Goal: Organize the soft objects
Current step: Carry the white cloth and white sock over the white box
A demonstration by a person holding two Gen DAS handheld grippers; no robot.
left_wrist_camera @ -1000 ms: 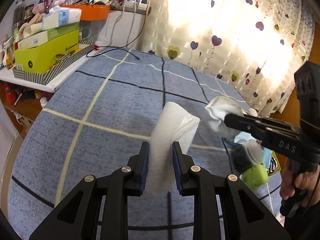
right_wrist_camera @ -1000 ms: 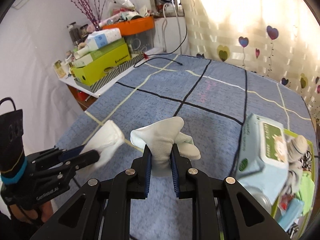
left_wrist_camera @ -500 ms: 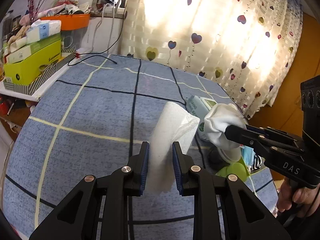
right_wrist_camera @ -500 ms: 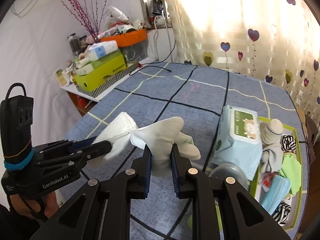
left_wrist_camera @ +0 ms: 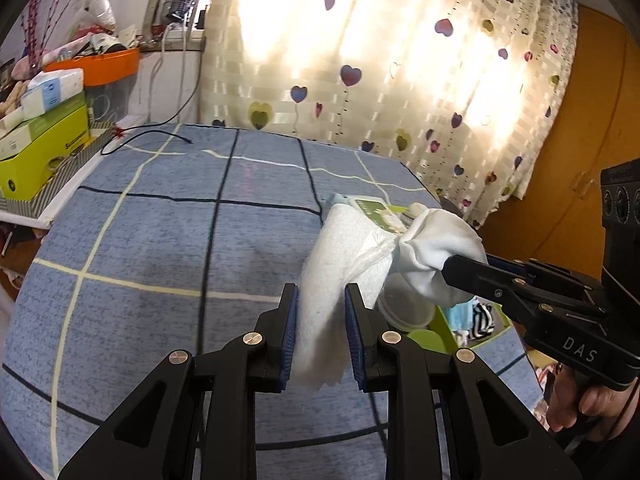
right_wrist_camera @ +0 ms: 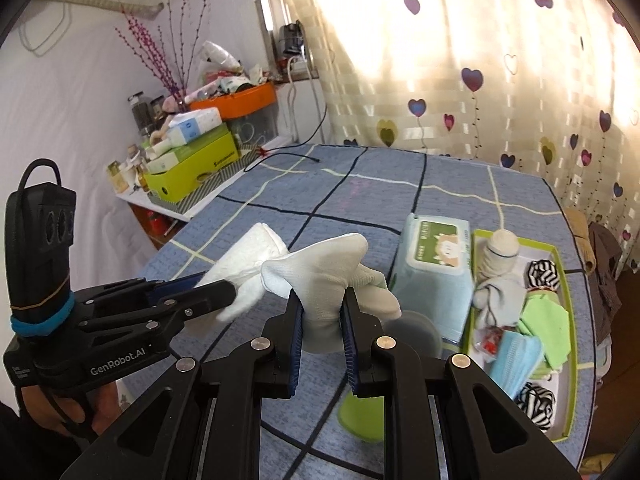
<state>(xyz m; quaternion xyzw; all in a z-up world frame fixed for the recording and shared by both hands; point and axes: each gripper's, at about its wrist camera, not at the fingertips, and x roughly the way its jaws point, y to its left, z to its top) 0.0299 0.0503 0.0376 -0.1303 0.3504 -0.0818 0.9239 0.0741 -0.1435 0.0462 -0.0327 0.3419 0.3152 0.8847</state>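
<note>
The left gripper clamps a white fluffy folded cloth; the right gripper clamps a white knit sock, both aloft over the blue checked tablecloth; a pale-blue wet-wipes pack and a green-rimmed tray lie beyond.

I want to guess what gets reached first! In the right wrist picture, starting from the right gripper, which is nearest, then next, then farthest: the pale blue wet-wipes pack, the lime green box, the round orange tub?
1. Pale blue wet-wipes pack, just right of the right gripper.
2. Lime green box, far left, on the side shelf.
3. Round orange tub, behind that box, highest up.
</note>
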